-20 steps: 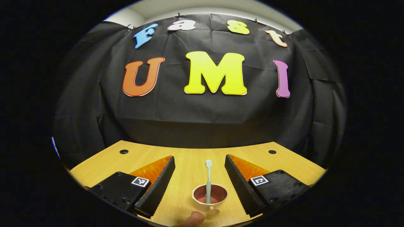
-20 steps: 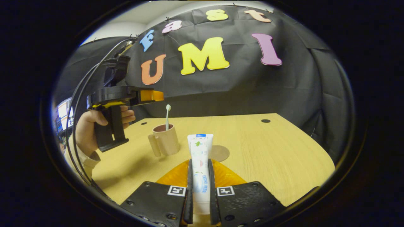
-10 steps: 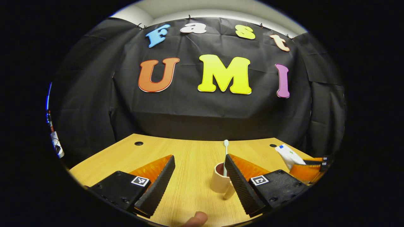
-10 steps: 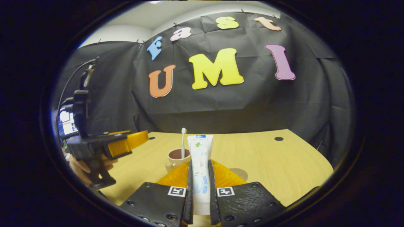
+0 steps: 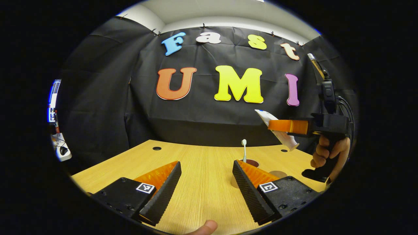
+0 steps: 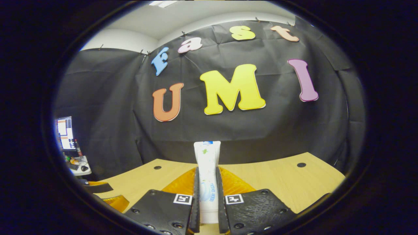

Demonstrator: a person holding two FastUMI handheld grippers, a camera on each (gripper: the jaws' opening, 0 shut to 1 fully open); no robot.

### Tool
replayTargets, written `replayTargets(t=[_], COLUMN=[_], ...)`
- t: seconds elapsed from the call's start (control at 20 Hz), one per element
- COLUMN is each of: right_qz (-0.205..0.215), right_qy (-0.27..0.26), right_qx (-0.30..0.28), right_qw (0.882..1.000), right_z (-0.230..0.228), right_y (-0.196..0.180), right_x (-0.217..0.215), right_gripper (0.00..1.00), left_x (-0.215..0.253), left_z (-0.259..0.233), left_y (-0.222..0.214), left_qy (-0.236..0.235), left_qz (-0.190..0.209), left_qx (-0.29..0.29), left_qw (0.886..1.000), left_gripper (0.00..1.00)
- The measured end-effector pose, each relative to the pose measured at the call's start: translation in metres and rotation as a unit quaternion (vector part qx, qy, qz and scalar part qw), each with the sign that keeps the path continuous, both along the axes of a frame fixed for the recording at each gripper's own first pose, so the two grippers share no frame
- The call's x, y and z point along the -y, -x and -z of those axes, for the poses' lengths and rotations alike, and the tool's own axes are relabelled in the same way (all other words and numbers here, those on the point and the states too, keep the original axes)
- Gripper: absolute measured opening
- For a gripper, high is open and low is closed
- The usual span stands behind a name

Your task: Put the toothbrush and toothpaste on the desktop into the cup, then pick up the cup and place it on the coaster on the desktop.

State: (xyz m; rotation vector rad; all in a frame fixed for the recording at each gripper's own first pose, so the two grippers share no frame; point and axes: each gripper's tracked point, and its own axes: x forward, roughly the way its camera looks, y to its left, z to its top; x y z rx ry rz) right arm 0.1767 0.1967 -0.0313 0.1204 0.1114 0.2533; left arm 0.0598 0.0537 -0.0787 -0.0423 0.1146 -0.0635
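Observation:
In the left gripper view my left gripper (image 5: 206,163) is open over the wooden table (image 5: 202,189), holding nothing. Its right finger hides most of the brownish cup (image 5: 251,162). A pale toothbrush (image 5: 244,150) stands upright in that cup. The round coaster (image 5: 278,174) lies just right of the cup. Above and right of the cup, a hand holds my right gripper (image 5: 271,125), shut on the white toothpaste tube (image 5: 287,141), which tilts in the air. In the right gripper view the toothpaste tube (image 6: 206,160) stands clamped between the fingers of my right gripper (image 6: 206,169).
Cable holes mark the table near its far edge (image 5: 156,148) (image 6: 301,164). My left gripper's orange fingers (image 6: 114,201) show low at the left of the right gripper view. A desk with a monitor (image 6: 65,130) stands outside the booth at the left. A thumb (image 5: 204,227) shows at the bottom.
My left gripper drew back from the cup, leaving the toothbrush in it. My right gripper rose with the toothpaste; the cup and coaster dropped out of its view.

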Motion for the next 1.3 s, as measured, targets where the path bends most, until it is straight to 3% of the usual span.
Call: replayTargets(t=[0.25,0.6,1.0,1.1,1.25,1.3], right_qz=[0.011,0.004,-0.011,-0.005,0.003,0.003], right_qy=[0.022,0.031,0.027,0.029,0.027,0.026], right_qx=[-0.035,-0.024,-0.062,-0.05,-0.027,-0.023], right_qw=[0.999,0.999,0.998,0.998,0.999,0.999], right_z=[0.031,0.031,0.052,0.043,0.028,0.025], right_y=[-0.026,-0.03,-0.027,-0.021,-0.007,-0.003], right_x=[-0.019,-0.031,-0.037,-0.03,-0.019,-0.016], right_gripper=[0.22,0.25,0.25,0.36,0.92,0.93], left_x=[-0.007,0.001,-0.001,-0.001,0.006,0.008], left_z=[0.008,0.024,0.026,0.026,0.03,0.032], left_y=[-0.001,-0.004,-0.002,-0.001,-0.003,-0.004], left_qy=[0.015,0.032,0.027,0.025,0.03,0.03], left_qz=[-0.006,0.008,0.008,0.007,0.014,0.014], left_qx=[-0.006,-0.023,-0.025,-0.027,-0.037,-0.041], left_qw=[1.0,0.999,0.999,0.999,0.999,0.999], left_gripper=[1.0,0.99,0.99,0.99,0.99,1.0])
